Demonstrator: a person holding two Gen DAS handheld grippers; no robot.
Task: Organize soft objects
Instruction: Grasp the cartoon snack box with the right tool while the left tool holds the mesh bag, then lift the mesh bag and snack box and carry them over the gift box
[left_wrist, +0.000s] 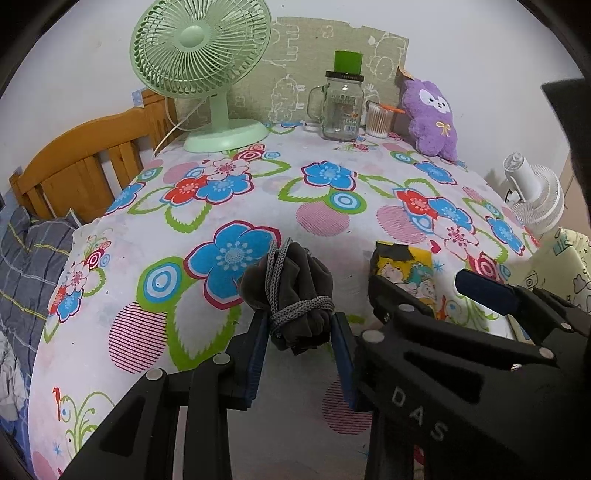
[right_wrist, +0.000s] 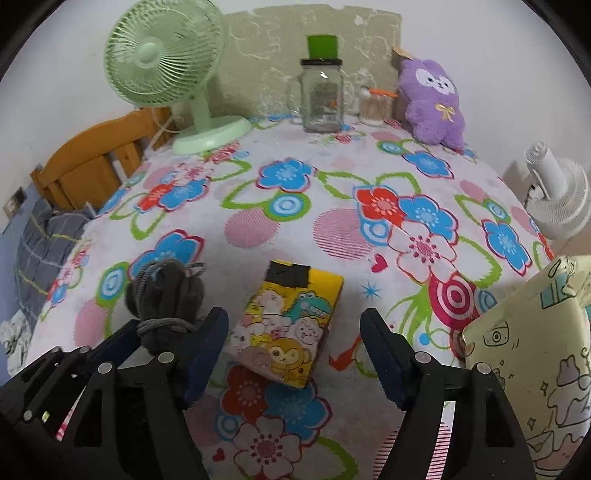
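Note:
My left gripper (left_wrist: 299, 325) is shut on a dark grey cloth bundle (left_wrist: 291, 288) tied with grey cord, and holds it just above the flowered tablecloth (left_wrist: 207, 177). In the right wrist view the same bundle (right_wrist: 166, 291) shows at the left. My right gripper (right_wrist: 293, 321) stands open, with a yellow cartoon-printed pack (right_wrist: 295, 302) lying flat on the cloth between its fingers, neither pad touching it. The left wrist view shows that pack (left_wrist: 406, 266) under the right gripper (left_wrist: 432, 291). A purple plush toy (right_wrist: 436, 107) leans at the back right.
A green desk fan (left_wrist: 199, 70) stands at the back left, with a glass jar (left_wrist: 341, 107) and a cup of cotton swabs (left_wrist: 378, 120) at the back centre. A cream cartoon-printed box (right_wrist: 535, 350) sits at the right edge, with a white fan (right_wrist: 557, 199) behind it. A wooden headboard (left_wrist: 81, 162) borders the left.

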